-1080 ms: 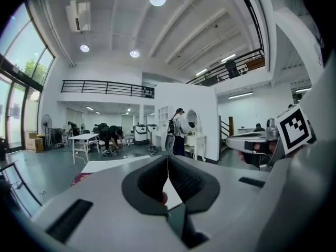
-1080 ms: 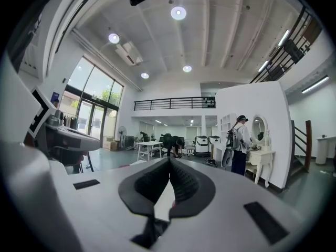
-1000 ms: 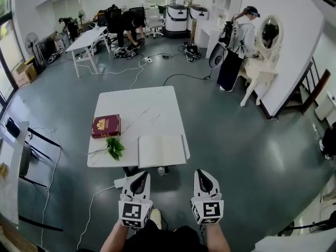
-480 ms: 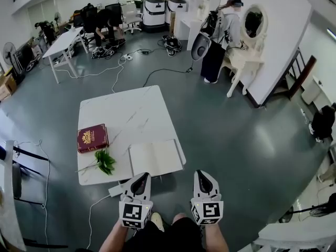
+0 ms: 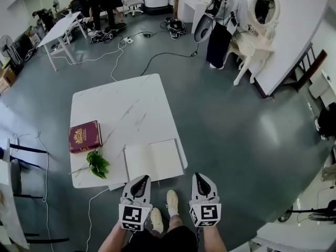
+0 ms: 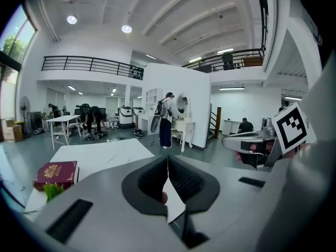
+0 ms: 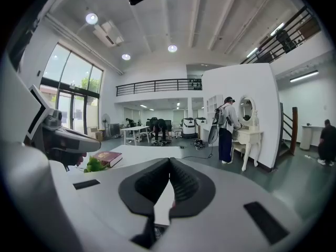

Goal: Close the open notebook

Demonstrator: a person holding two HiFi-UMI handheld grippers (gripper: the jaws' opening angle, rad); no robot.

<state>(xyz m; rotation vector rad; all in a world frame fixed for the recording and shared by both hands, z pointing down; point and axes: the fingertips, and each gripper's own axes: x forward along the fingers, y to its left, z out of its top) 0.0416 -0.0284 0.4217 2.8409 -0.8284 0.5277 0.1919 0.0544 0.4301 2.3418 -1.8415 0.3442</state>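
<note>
Clearly at approach step, with left tool (image 5: pixel 142 178) and right tool (image 5: pixel 199 176) closed, empty, below the open notebook (image 5: pixel 153 160); next needs reaching a page edge, folding over.

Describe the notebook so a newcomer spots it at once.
Find the white table on the grey floor. At its near right corner lies the notebook: open, flat, pale blank pages, unlike the closed red book and green sprig left of it.

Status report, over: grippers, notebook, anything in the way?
Left gripper and right gripper shut, empty. Notebook open, near edge of table. Red book, green sprig beside it, apart.
</note>
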